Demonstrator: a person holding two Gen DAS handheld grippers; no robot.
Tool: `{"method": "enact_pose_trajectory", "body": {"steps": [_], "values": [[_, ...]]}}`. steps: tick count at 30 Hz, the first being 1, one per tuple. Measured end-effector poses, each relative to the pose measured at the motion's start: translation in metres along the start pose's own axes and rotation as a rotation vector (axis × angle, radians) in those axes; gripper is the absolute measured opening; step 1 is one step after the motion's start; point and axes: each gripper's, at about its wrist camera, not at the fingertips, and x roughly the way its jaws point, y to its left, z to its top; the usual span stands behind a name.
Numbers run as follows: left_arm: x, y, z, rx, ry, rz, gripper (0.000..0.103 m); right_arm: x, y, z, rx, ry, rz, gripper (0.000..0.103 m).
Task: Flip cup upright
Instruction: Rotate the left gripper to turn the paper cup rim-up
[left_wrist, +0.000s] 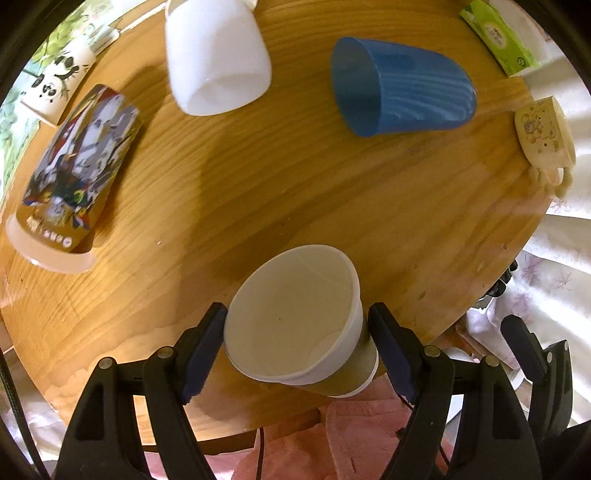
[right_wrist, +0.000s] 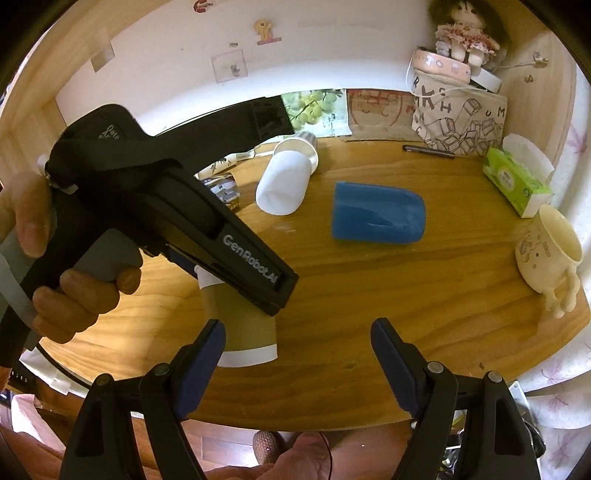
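Round wooden table (left_wrist: 295, 192) underneath. Blue cup (left_wrist: 402, 86) and white cup (left_wrist: 216, 59) lying on their sides at the far side. Paper cup (left_wrist: 295, 317) upright at the near edge, between the left gripper's (left_wrist: 297, 343) spread fingers, contact unclear. Right gripper (right_wrist: 297, 354) spread wide, holding nothing.

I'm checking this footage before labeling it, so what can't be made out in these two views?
- Paper cup base: left wrist view, hidden behind its own body.
- Left gripper contact with the cup: gaps show, grip unclear.
- Paper cup middle: right wrist view, covered by the left gripper's body.
- White cup top: left wrist view, cut off.
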Motion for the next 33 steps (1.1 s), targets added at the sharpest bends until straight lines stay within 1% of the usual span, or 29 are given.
{"method": "enact_pose_trajectory", "body": {"steps": [7,11,14,19,24,33], "values": [[0.012,-0.009,0.011,0.002,0.012,0.029,0.082,0.01,-0.002,0.0,0.006,0.025,0.018,0.082],[0.019,-0.012,0.015,-0.01,0.018,0.026,0.084,0.013,-0.002,-0.002,0.004,0.036,0.025,0.082],[0.027,-0.024,0.018,-0.018,0.02,0.021,0.084,0.014,-0.001,-0.003,0.003,0.042,0.028,0.082],[0.027,-0.015,0.02,-0.035,0.031,0.004,0.084,0.016,0.001,-0.002,-0.002,0.046,0.033,0.082],[0.035,-0.011,0.022,-0.041,0.049,0.014,0.084,0.018,0.003,0.0,-0.011,0.049,0.037,0.082],[0.042,-0.005,0.017,-0.06,0.07,-0.004,0.084,0.021,0.003,-0.001,-0.016,0.067,0.04,0.082]]}}
